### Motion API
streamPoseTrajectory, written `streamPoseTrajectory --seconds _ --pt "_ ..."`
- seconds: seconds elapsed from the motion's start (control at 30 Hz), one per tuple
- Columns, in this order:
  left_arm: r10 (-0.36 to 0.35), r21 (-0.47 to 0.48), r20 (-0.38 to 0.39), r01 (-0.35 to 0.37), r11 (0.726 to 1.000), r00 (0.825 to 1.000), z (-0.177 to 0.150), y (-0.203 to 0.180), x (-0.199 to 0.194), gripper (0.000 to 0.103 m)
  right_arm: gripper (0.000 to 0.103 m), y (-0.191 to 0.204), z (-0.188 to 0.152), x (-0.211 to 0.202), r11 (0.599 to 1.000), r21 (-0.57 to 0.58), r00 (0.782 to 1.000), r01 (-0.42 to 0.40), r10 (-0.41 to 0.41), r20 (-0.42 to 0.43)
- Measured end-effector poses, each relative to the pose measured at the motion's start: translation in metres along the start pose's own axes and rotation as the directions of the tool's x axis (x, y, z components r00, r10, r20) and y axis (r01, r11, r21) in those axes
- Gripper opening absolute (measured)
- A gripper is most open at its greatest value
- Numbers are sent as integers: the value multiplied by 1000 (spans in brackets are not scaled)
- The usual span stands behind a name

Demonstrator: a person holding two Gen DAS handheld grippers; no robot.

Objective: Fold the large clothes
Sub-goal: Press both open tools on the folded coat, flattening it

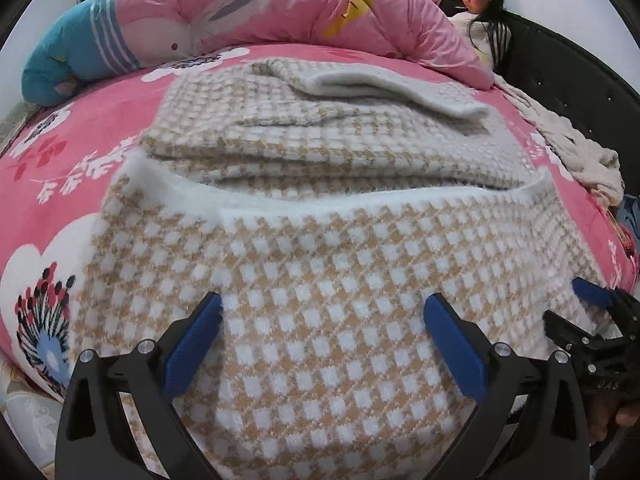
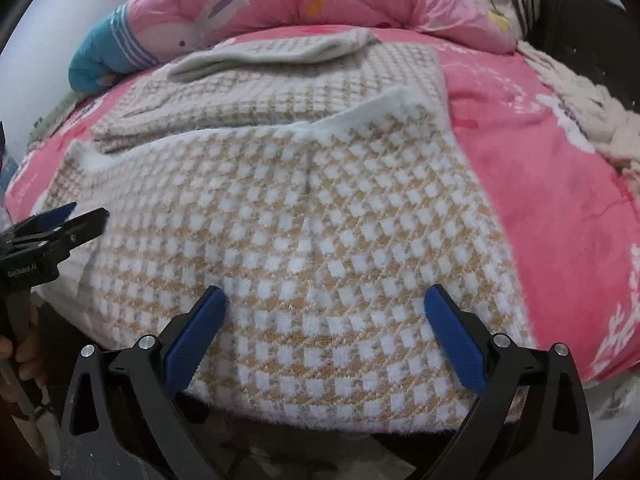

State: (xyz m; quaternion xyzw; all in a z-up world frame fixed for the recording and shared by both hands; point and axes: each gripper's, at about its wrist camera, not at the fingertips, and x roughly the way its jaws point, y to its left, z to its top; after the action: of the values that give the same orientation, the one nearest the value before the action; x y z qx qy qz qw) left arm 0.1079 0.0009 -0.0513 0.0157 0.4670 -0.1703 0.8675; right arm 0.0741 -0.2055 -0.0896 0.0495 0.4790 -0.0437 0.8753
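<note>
Knitwear, a tan-and-white checked garment (image 1: 320, 280), lies partly folded on the pink bed (image 1: 80, 168), its near hem by the bed's edge. Thick, soft and floppy, it will probably sag; best pinched at hem corners. Left gripper (image 1: 322, 332) and right gripper (image 2: 326, 328) hover over it, jaws apart.

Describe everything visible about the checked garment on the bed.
The checked garment is a fuzzy knit in tan and white squares with plain white edging. It lies partly folded on the pink bedsheet, its near part spread flat and a sleeve-like piece doubled over at the far end. Both grippers, left and right, hover open above it.
</note>
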Motion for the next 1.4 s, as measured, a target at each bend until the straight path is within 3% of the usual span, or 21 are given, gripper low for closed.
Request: streamPoseTrajectory --seconds 1.4 --pt "12 -25 -27 -13 1000 1000 1 1 1 99 95 -5 12 -4 1000 -13 1000 6 -6 -10"
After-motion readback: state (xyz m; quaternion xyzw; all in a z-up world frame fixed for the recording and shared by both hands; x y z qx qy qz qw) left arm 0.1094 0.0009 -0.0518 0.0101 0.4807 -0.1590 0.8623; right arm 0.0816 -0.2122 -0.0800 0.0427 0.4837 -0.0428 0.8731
